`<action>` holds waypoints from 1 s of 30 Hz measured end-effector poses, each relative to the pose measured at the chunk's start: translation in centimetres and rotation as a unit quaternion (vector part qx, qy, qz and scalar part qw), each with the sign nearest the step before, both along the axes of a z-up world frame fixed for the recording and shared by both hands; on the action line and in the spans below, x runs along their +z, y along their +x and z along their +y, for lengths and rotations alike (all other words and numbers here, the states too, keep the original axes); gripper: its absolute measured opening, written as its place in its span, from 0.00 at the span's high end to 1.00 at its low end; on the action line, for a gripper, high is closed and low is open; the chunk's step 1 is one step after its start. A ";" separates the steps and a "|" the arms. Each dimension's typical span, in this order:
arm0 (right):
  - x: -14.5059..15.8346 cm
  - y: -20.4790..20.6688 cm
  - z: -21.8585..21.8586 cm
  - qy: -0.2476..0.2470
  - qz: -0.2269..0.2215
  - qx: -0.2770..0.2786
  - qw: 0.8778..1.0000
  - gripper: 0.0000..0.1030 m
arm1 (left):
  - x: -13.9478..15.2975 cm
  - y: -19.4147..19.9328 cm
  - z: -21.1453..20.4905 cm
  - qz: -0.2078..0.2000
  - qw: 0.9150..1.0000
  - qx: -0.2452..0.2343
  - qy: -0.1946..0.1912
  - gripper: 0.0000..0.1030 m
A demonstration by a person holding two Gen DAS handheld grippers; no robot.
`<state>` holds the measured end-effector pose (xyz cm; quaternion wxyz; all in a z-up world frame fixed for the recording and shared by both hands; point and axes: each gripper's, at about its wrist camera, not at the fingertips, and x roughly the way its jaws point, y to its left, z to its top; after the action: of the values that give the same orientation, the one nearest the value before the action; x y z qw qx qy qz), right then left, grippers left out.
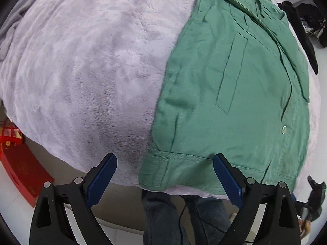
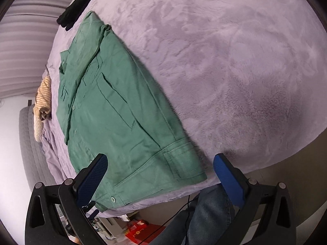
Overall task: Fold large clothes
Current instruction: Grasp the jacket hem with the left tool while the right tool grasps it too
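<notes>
Jacket: green jacket [image 1: 235,102] [image 2: 126,110] lies flat on a pale lilac fleece blanket [image 1: 81,71] [image 2: 235,61], partly folded into a long panel with its hem at the near edge of the bed.
Jacket details: slanted welt pocket [image 1: 232,71] [image 2: 116,100] on the upper face; ribbed hem band [image 1: 163,169] [image 2: 184,159] along the near end; collar [image 1: 265,10] at the far end; pale button [image 1: 284,130] near the front opening, and another button [image 2: 113,199] at the hem corner in the right wrist view.
Left gripper: left gripper [image 1: 165,173] hangs over the near edge of the bed, its blue-padded fingers spread wide and gripping nothing; the jacket's hem corner lies between the fingertips in the view, but whether they touch it cannot be told.
Right gripper: right gripper [image 2: 160,171] is likewise released, fingers wide apart, positioned over the hem band; contact with the cloth cannot be told.
Black garment: dark cloth [image 1: 302,40] [image 2: 75,6] lies beyond the jacket's collar end, at the blanket's edge.
Striped cloth: beige striped cloth [image 2: 43,102] sits beside the jacket on the far side in the right wrist view.
Person: legs in blue jeans [image 1: 163,214] [image 2: 210,214] stand at the bed's near edge.
Red box: red box [image 1: 22,163] rests on the floor beside the bed.
</notes>
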<state>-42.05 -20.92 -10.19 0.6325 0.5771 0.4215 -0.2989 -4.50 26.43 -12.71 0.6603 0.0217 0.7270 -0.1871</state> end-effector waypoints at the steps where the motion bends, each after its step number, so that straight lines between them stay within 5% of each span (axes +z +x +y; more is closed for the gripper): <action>1: -0.6 -0.3 -0.1 0.010 -0.008 -0.006 1.000 0.00 | -0.2 0.0 -0.1 0.006 1.000 0.000 -0.009 0.07; 7: -3.6 -0.2 0.7 0.069 -0.065 -0.035 0.995 0.00 | -1.4 -0.7 -1.9 0.036 0.999 -0.025 -0.030 0.07; 16: -1.3 3.0 1.2 0.084 -0.171 -0.010 0.982 0.00 | -1.1 -1.8 -3.1 0.033 0.998 -0.031 -0.052 0.07; 30: -3.7 4.2 2.0 0.100 -0.127 -0.004 0.987 0.00 | -2.5 -2.1 -4.8 0.029 0.996 -0.073 -0.041 0.07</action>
<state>-37.88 -18.94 -13.93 0.6191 0.6723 0.3626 -0.1823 -6.64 21.64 -15.22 0.6237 0.0427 0.7342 -0.2650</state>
